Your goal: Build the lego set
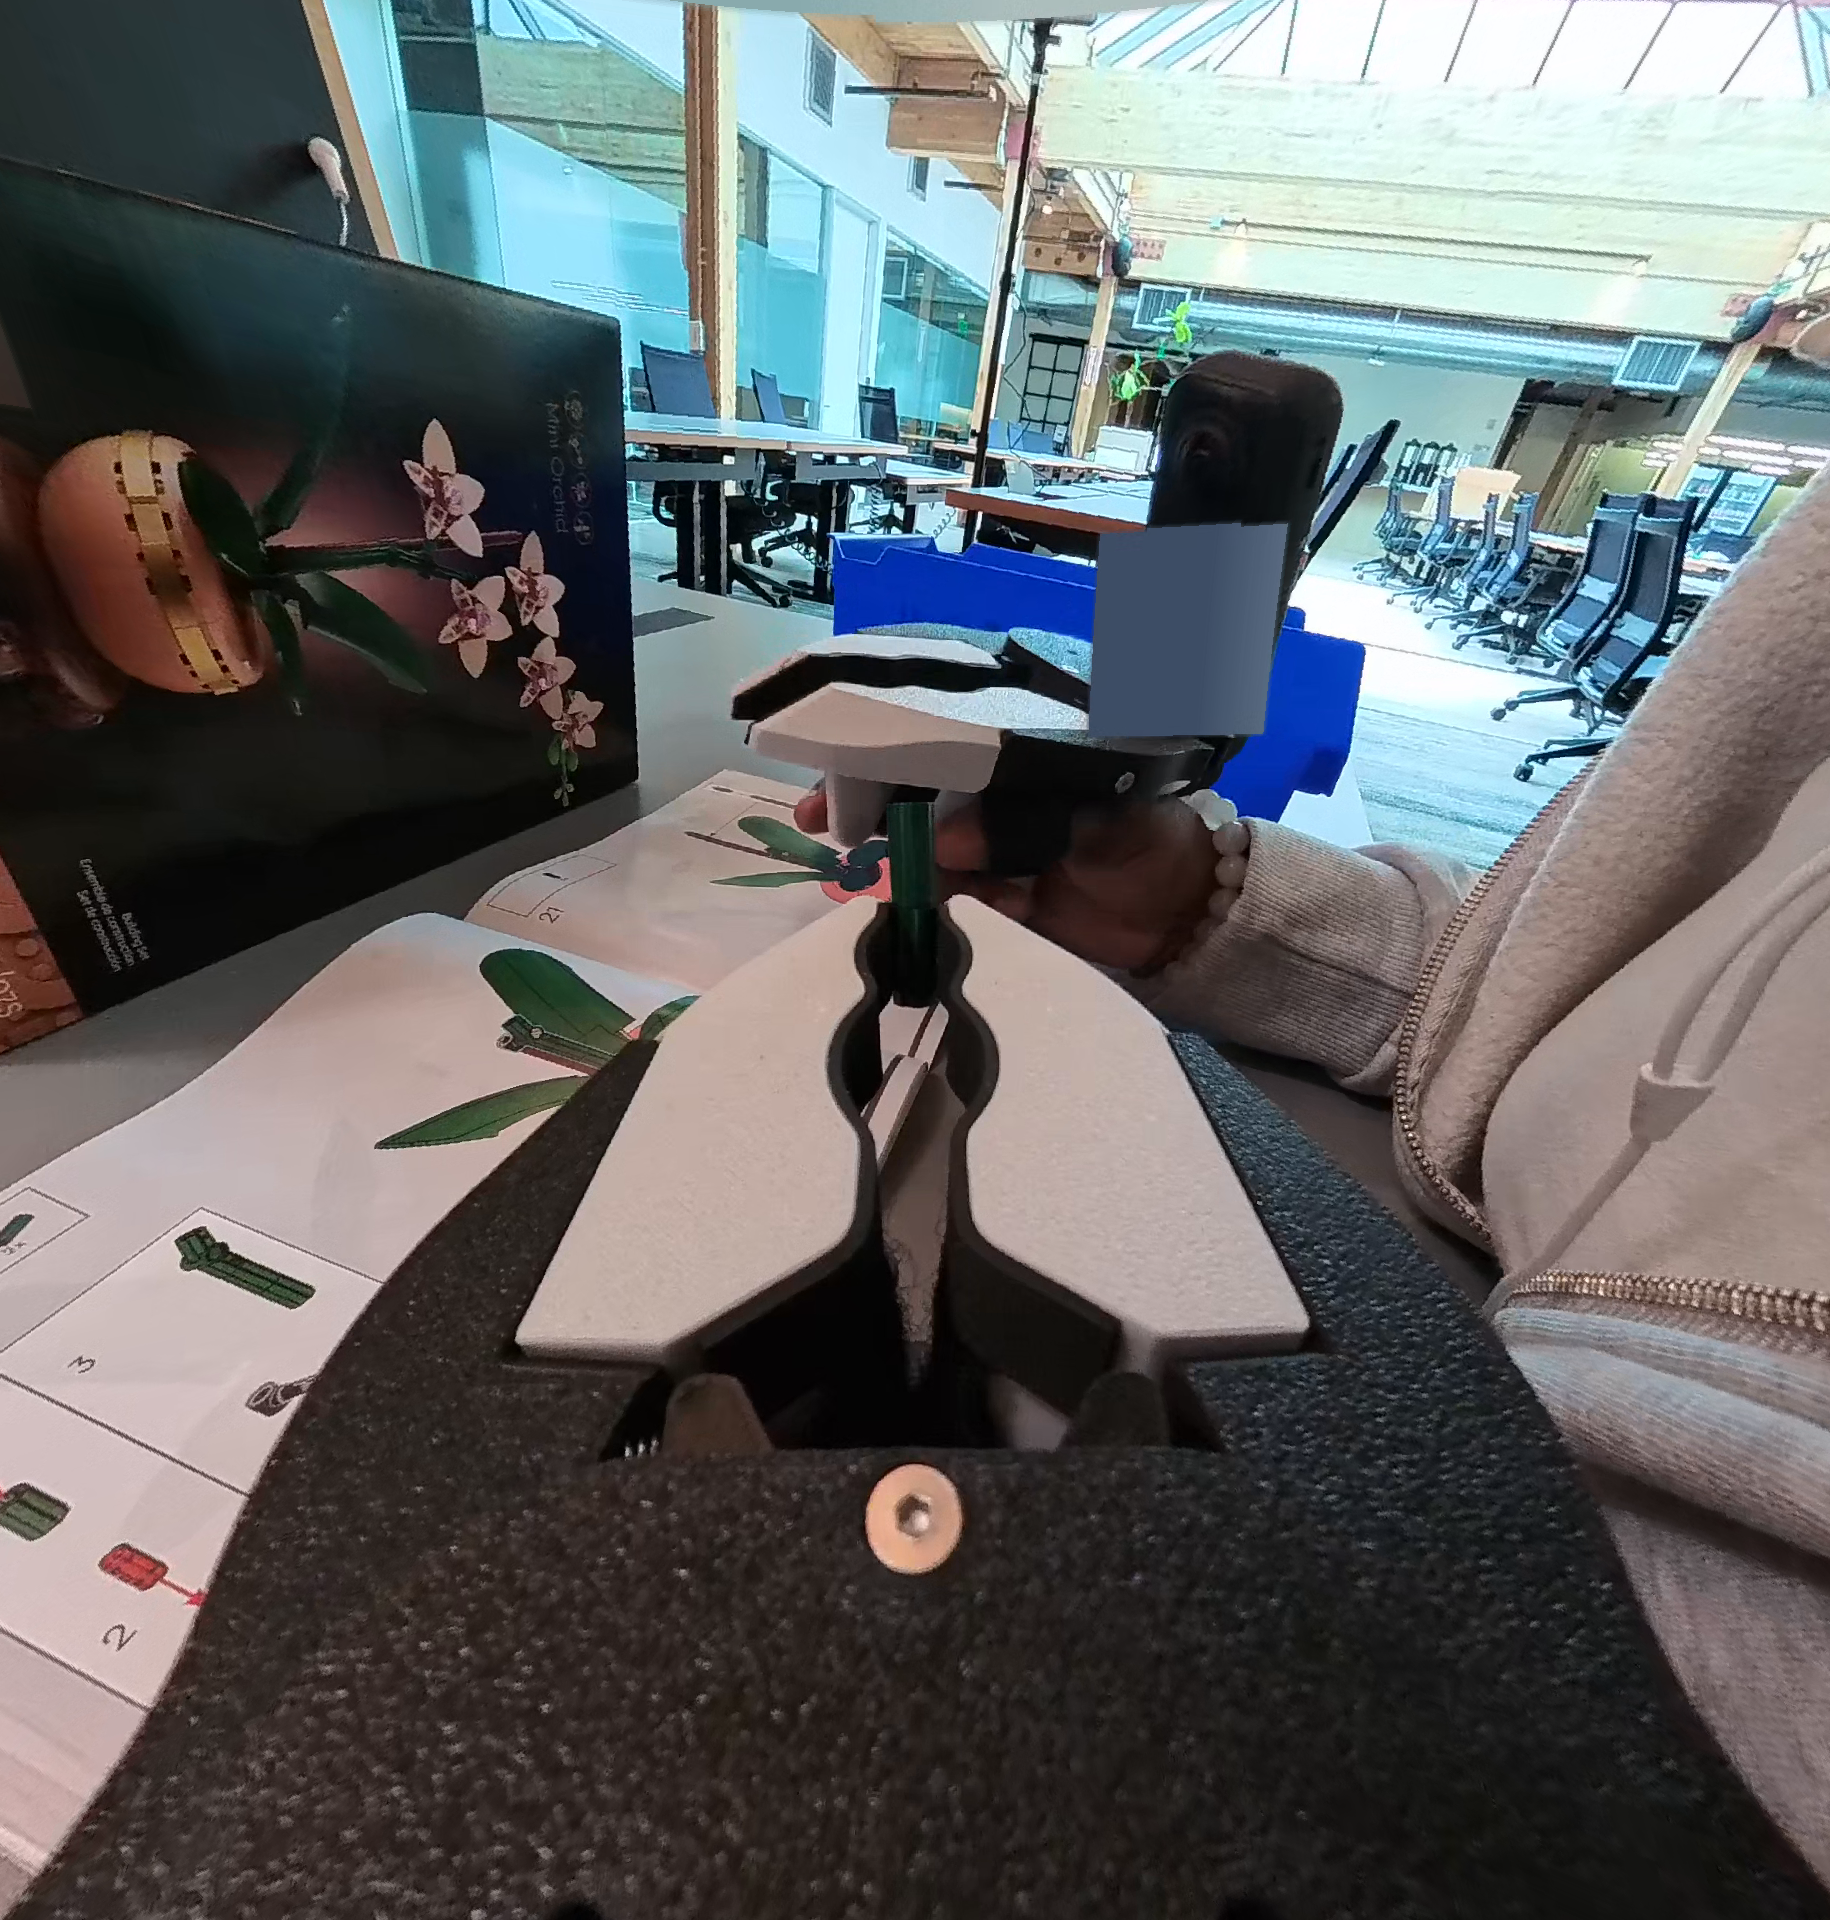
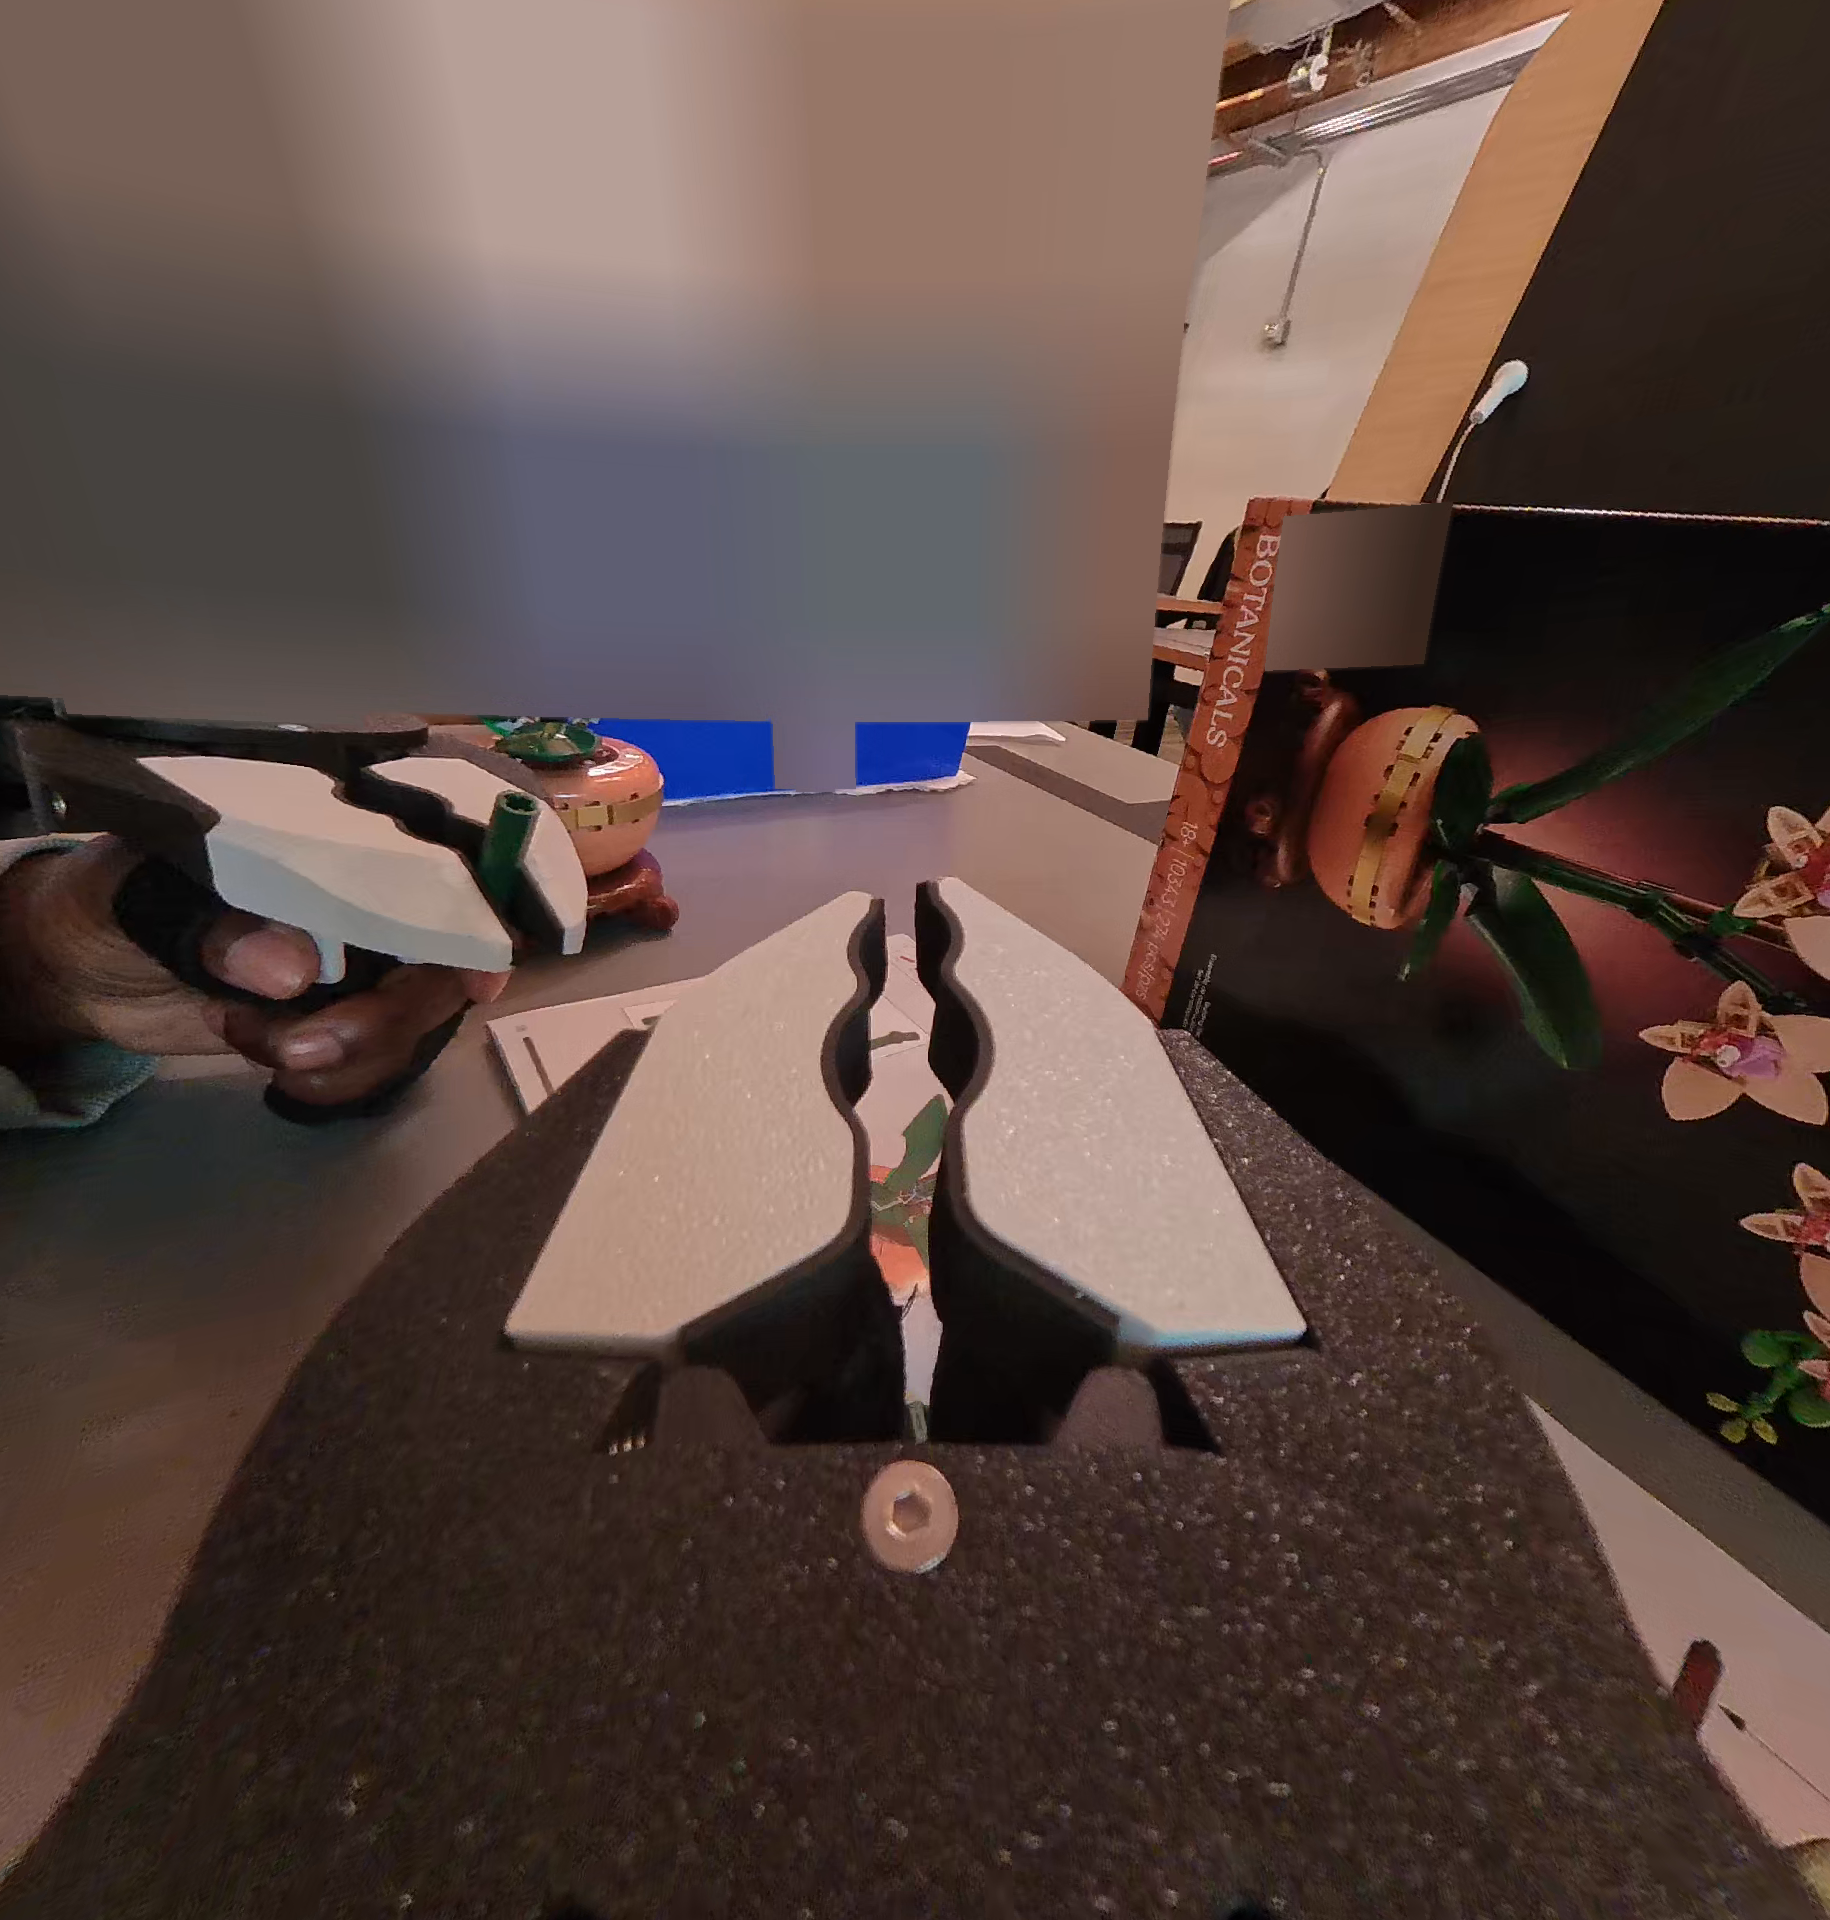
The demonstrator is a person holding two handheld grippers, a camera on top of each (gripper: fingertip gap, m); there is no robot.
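The left gripper (image 1: 911, 935) has its two white fingers squeezed tight on a dark green stem piece (image 1: 909, 883). The piece sticks up out of the fingertips. Under this gripper lies the open instruction booklet (image 1: 267, 1195) on the grey table (image 2: 163, 1299).

The right gripper (image 2: 898, 904) is just past the stem in the left wrist view, so close that I cannot tell if they touch. Its own view shows its jaws a little apart with nothing between them; only the booklet page shows through the gap. A person's hand (image 1: 1087, 894) in a pale sleeve (image 1: 1337, 935) holds its handle.

The other hand (image 2: 163, 977) holds the left gripper low over the table, with the green stem pointing up from it.

Behind that gripper stands a small peach pot (image 2: 620, 810) on a brown base, partly hidden by the gripper.

The big dark set box (image 1: 267, 623) with flower pictures stands on the table beside the booklet. A blue bin (image 1: 942, 592) sits farther back.
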